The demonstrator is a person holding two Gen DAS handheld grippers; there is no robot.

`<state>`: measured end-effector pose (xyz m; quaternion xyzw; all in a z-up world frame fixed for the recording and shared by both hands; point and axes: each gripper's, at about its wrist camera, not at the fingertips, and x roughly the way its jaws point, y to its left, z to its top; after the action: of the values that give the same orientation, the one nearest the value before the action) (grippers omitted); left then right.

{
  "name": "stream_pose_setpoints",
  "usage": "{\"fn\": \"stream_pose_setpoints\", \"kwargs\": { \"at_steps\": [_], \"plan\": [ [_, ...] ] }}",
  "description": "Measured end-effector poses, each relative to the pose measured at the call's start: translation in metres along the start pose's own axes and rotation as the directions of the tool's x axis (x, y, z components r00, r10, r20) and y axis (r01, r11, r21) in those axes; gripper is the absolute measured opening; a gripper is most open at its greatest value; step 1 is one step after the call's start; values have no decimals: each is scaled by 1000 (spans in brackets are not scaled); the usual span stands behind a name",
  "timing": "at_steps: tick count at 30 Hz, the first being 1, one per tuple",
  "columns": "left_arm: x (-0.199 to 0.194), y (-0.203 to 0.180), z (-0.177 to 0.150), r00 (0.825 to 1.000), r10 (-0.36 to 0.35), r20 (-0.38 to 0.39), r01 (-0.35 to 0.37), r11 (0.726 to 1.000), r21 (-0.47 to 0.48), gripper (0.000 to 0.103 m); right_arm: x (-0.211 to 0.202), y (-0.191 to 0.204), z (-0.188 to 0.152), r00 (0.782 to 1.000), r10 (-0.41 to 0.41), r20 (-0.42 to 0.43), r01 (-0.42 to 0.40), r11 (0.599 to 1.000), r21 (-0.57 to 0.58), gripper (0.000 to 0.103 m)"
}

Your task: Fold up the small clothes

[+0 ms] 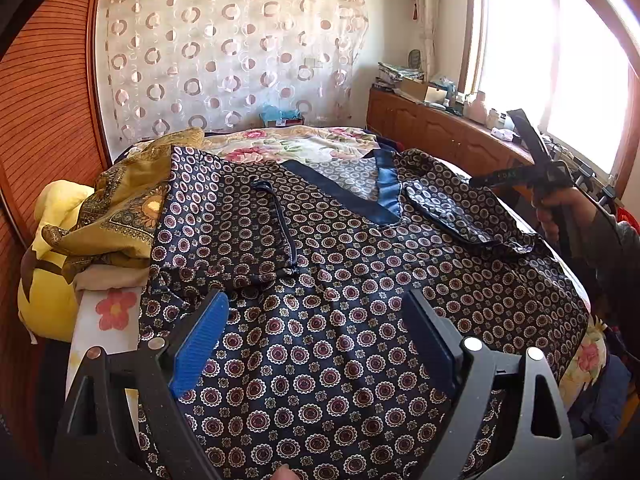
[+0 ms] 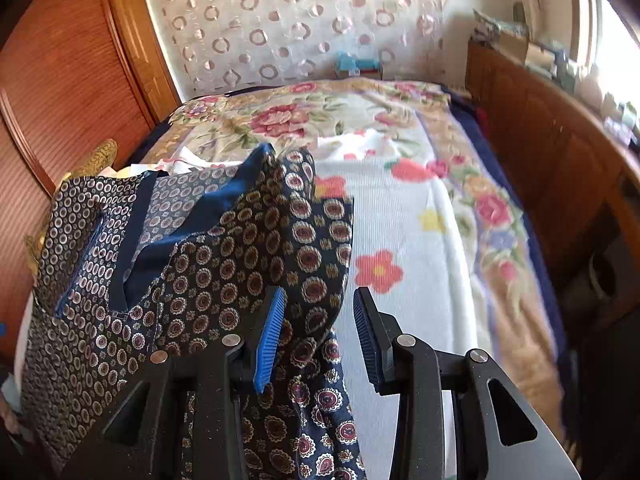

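Note:
A navy top printed with small round medallions lies spread on the bed, its plain blue V-neck toward the far end. My left gripper hovers over its lower part, open, with nothing pinched. At the right edge of the left wrist view, a hand holds the other tool above the top's right sleeve. In the right wrist view, my right gripper is partly open. A raised fold of the sleeve hangs between the jaws and rests against the left pad, clear of the right pad.
An ochre patterned cloth and a yellow plush are piled at the bed's left side. The floral bedspread stretches away to the right. A wooden cabinet with clutter runs under the window, and a wardrobe stands on the left.

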<state>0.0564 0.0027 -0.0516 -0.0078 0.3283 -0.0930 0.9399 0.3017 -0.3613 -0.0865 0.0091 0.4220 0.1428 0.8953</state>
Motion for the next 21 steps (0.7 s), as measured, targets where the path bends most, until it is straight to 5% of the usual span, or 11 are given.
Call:
{"fn": "stream_pose_setpoints", "kwargs": {
  "at_steps": [3,5,8,14,17,21],
  "plan": [
    [1,2,-1,1000,3,-4,-3,1000,-5,89,9,-3,1,1000,26,-13,-26,1000,5,37],
    [2,3,-2,1000,5,-6,-5,1000,-6,89,8,-2,-1,1000,24,-12,-24,1000,-20,14],
    [3,3,-3,1000,6,-11,-6,1000,-4,89,-8,0,2,999,-2,40,5,997,-81,2],
    [6,2,-5,1000,5,-16,-5,1000,-4,89,-24,-16,20,981,-163,108,173,980,-93,2],
    [7,1,-6,1000,6,-21,-6,1000,1,89,-16,-30,28,974,-211,77,216,974,-65,2],
    [7,3,-5,1000,10,-20,-10,1000,-6,89,-5,-32,26,964,-262,38,265,961,-74,19]
  ]
}}
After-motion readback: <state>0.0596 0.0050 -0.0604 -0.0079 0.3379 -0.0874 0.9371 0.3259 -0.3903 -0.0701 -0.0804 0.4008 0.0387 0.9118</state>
